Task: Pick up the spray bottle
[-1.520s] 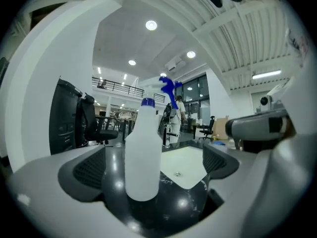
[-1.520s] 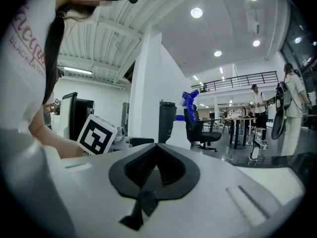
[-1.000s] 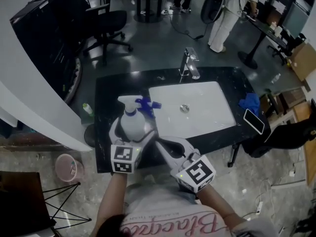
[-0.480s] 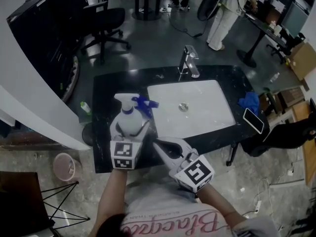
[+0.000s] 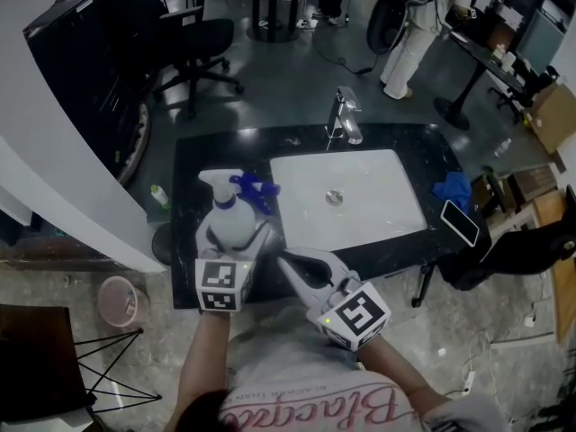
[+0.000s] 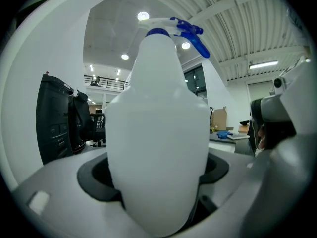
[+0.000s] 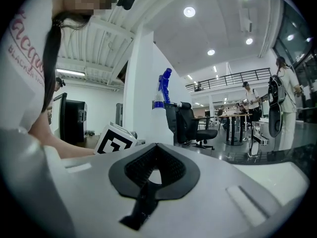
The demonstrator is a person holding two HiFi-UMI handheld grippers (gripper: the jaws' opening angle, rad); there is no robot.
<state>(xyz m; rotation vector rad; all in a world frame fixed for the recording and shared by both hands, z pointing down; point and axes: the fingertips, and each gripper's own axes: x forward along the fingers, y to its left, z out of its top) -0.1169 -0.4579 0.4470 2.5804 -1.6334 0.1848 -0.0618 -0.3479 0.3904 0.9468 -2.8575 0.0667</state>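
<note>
A white spray bottle (image 5: pixel 225 212) with a blue trigger (image 5: pixel 255 188) stands upright at the left end of the black counter (image 5: pixel 187 174). My left gripper (image 5: pixel 233 234) is shut on its body, one finger on each side. In the left gripper view the bottle (image 6: pixel 158 143) fills the gap between the dark pads. My right gripper (image 5: pixel 284 262) hovers at the counter's front edge, just right of the bottle, with its jaws shut on nothing. In the right gripper view the pads (image 7: pixel 151 175) meet, and the bottle (image 7: pixel 159 117) shows beyond them.
A white sink basin (image 5: pixel 382 207) with a chrome faucet (image 5: pixel 345 115) lies right of the bottle. A blue cloth (image 5: pixel 454 188) and a phone (image 5: pixel 461 222) rest at the counter's right end. An office chair (image 5: pixel 193 43) stands behind, a pink bin (image 5: pixel 118 301) on the floor at left.
The left gripper's jaws have closed in from wide apart onto the bottle's body. The right gripper has kept still.
</note>
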